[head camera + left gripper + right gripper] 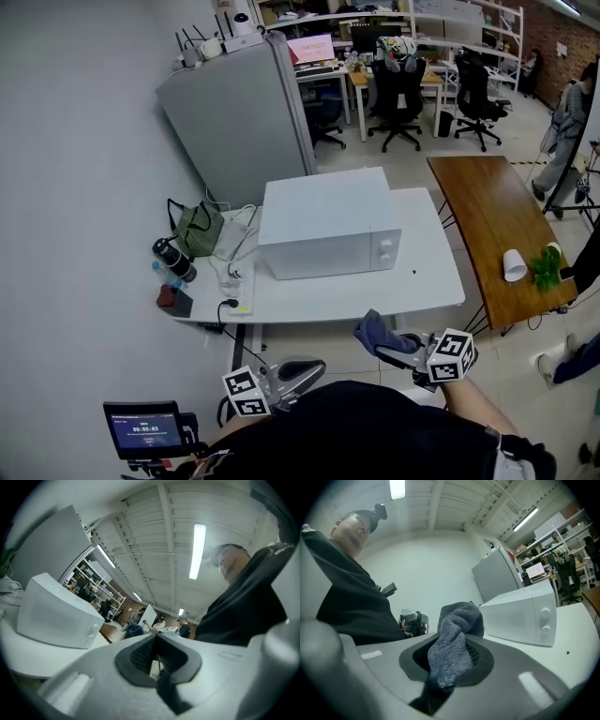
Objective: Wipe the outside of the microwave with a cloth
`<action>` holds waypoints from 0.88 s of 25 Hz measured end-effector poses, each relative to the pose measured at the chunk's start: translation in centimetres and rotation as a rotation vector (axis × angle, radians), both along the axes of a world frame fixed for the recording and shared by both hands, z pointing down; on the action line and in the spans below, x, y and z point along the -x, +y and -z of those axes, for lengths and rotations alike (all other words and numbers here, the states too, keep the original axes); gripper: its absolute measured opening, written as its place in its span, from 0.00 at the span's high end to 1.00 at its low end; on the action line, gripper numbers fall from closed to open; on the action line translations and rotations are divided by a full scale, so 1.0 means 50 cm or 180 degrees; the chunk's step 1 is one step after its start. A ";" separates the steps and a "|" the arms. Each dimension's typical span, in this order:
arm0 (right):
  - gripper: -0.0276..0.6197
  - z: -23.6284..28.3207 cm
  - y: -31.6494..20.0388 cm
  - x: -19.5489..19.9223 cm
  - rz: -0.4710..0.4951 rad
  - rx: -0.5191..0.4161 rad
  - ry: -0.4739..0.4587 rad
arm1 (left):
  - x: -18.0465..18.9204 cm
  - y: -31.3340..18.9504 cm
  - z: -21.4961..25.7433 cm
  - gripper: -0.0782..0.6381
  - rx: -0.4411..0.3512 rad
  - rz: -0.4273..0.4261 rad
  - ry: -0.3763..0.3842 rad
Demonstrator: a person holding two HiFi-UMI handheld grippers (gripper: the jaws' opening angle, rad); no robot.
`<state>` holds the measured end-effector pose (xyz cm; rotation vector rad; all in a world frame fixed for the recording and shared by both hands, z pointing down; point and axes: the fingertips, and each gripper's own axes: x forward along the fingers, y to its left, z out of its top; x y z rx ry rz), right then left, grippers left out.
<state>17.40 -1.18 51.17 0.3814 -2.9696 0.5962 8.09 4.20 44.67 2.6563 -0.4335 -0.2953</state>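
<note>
**Inspector:** Starting with the head view: where is the microwave [328,225]?

**Assistant:** On the white table [427,295]. The left gripper [302,373] and right gripper [392,345] hang by the person's body, well apart from it.

**Inspector:** Left gripper view?

**Assistant:** Jaws together, nothing between them.

**Inspector:** Right gripper view?

**Assistant:** Jaws clamped on the blue-grey cloth [457,639], which is bunched, its free end standing past the tips.

**Inspector:** Recommendation?

**Assistant:** Wiping not yet begun, in my judgement. Lay the loose fold flat on a panel, so fabric, not jaw, meets the casing.
</note>
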 end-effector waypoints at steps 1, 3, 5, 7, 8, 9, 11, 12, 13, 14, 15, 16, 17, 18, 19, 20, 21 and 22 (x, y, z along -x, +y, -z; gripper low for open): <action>0.86 0.000 -0.003 0.005 -0.0001 0.0002 -0.0002 | 0.008 -0.002 -0.003 0.89 0.0003 0.0021 0.0012; 0.86 0.004 -0.023 0.035 -0.0028 0.0022 -0.0035 | 0.043 -0.016 -0.010 0.89 0.0010 0.0019 0.0045; 0.85 0.020 -0.067 0.093 -0.0086 0.0021 -0.0050 | 0.110 -0.057 -0.003 0.89 -0.0044 0.0021 0.0111; 0.85 0.044 -0.111 0.162 -0.0151 -0.0019 -0.0046 | 0.190 -0.107 0.019 0.89 -0.0146 0.0062 0.0190; 0.85 0.056 -0.126 0.195 -0.0172 -0.0049 -0.0061 | 0.227 -0.126 0.029 0.89 -0.0187 0.0069 0.0212; 0.85 0.066 -0.135 0.223 -0.0188 -0.0077 -0.0086 | 0.257 -0.139 0.034 0.89 -0.0207 0.0056 0.0224; 0.85 0.075 -0.147 0.266 -0.0237 -0.0111 -0.0111 | 0.303 -0.155 0.035 0.89 -0.0197 0.0000 0.0248; 0.85 0.079 -0.156 0.287 -0.0268 -0.0118 -0.0105 | 0.326 -0.166 0.035 0.89 -0.0184 -0.0026 0.0265; 0.85 0.082 -0.169 0.310 -0.0298 -0.0119 -0.0091 | 0.351 -0.181 0.035 0.89 -0.0172 -0.0044 0.0280; 0.85 0.086 -0.183 0.333 -0.0323 -0.0115 -0.0077 | 0.376 -0.199 0.035 0.89 -0.0160 -0.0058 0.0295; 0.85 0.087 -0.197 0.353 -0.0341 -0.0105 -0.0063 | 0.398 -0.217 0.034 0.89 -0.0141 -0.0066 0.0313; 0.85 0.086 -0.209 0.368 -0.0355 -0.0087 -0.0046 | 0.414 -0.235 0.031 0.89 -0.0115 -0.0073 0.0340; 0.85 0.083 -0.219 0.378 -0.0367 -0.0064 -0.0023 | 0.425 -0.253 0.027 0.89 -0.0084 -0.0080 0.0373; 0.85 0.080 -0.229 0.382 -0.0379 -0.0046 0.0005 | 0.431 -0.269 0.023 0.89 -0.0053 -0.0093 0.0404; 0.85 0.076 -0.240 0.381 -0.0393 -0.0034 0.0034 | 0.431 -0.285 0.019 0.89 -0.0028 -0.0118 0.0422; 0.85 0.074 -0.253 0.375 -0.0414 -0.0028 0.0055 | 0.426 -0.300 0.015 0.89 -0.0006 -0.0154 0.0426; 0.85 0.072 -0.269 0.364 -0.0440 -0.0022 0.0062 | 0.418 -0.316 0.011 0.89 0.0016 -0.0192 0.0421; 0.85 0.071 -0.287 0.351 -0.0465 -0.0019 0.0059 | 0.407 -0.331 0.007 0.89 0.0037 -0.0222 0.0412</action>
